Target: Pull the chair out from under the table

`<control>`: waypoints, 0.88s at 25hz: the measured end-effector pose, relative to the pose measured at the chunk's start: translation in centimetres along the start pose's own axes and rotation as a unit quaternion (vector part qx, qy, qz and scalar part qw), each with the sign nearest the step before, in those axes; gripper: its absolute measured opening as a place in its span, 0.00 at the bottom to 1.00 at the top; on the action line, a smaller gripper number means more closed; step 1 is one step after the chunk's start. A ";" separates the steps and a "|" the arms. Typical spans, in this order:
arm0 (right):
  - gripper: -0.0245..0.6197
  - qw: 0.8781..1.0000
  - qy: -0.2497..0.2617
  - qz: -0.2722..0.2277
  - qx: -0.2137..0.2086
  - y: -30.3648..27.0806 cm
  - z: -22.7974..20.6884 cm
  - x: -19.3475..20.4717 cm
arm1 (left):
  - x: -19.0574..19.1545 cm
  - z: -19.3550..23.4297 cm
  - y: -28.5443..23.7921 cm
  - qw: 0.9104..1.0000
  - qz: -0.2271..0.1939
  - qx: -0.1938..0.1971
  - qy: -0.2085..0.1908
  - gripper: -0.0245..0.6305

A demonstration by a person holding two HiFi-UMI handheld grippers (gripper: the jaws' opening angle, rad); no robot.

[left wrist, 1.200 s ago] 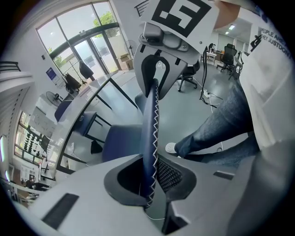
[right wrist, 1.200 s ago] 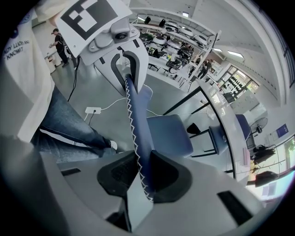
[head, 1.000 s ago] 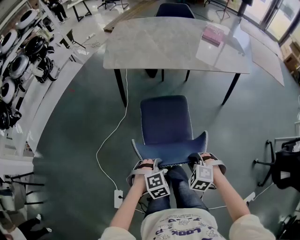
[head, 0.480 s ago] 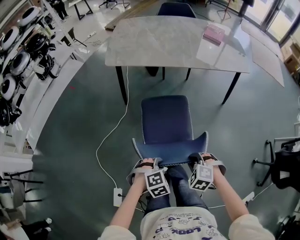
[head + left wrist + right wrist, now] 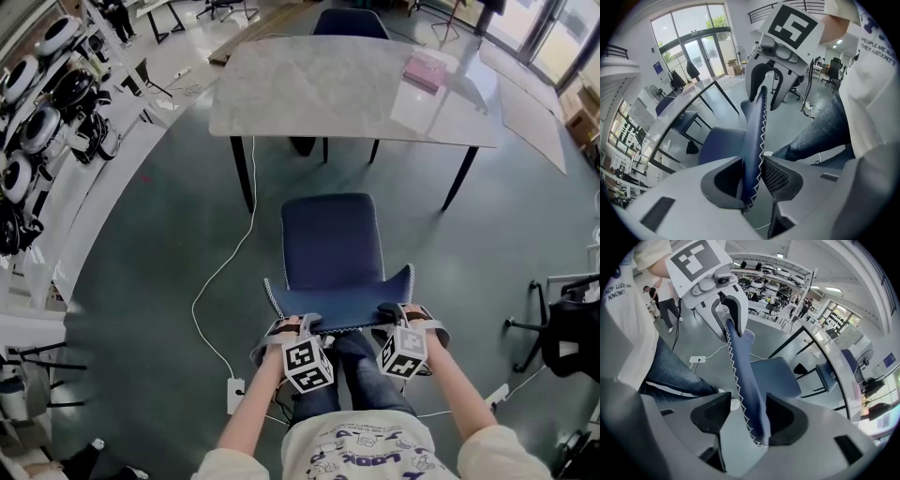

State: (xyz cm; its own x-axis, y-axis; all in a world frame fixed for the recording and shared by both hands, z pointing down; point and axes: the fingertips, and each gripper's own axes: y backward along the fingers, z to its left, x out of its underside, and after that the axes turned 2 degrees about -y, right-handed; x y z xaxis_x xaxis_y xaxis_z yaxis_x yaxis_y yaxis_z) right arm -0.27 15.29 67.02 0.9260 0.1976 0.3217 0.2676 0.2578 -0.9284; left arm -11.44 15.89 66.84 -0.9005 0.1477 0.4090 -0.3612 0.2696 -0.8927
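Eases apart the jaws of left gripper (image 5: 302, 328) and right gripper (image 5: 397, 314), just now opening off the stitched backrest (image 5: 342, 305) lying loose between them, leaving the blue chair (image 5: 330, 239) clear of the grey table (image 5: 337, 84), pull apparently done.

Head cam: on my head, high up, faces forward and steeply down. Whole chair (image 5: 330, 244), bench (image 5: 347, 89) and floor in frame, far off.
Left gripper (image 5: 307, 326) cam: rides gripper, looks along my jaws, very near chair-back edge, faces right gripper (image 5: 395, 317).
Right cam: mirrors it, faces left gripper.
All three share chair and bench.
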 end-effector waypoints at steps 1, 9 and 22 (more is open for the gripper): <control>0.44 1.000 -0.006 0.000 -0.007 0.1 0.1 0.1 | -0.1 -0.1 0.2 1.000 -0.002 0.008 0.009 0.25; 0.46 0.990 -0.098 -0.103 -0.015 4.3 -1.9 -3.3 | -2.2 2.0 5.2 0.994 -0.063 0.032 0.088 0.32; 0.10 0.878 -0.248 -0.345 0.220 19.9 -15.1 -11.5 | -8.3 15.8 19.7 0.921 -0.248 -0.203 0.221 0.08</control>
State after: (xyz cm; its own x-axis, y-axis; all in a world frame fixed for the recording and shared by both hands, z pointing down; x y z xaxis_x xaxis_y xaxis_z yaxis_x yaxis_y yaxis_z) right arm -1.55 3.85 42.07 0.3234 0.2106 0.9225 0.4900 0.7968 -0.3536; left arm -14.94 4.91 42.83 -0.4302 0.2592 0.8647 -0.5008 0.7285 -0.4675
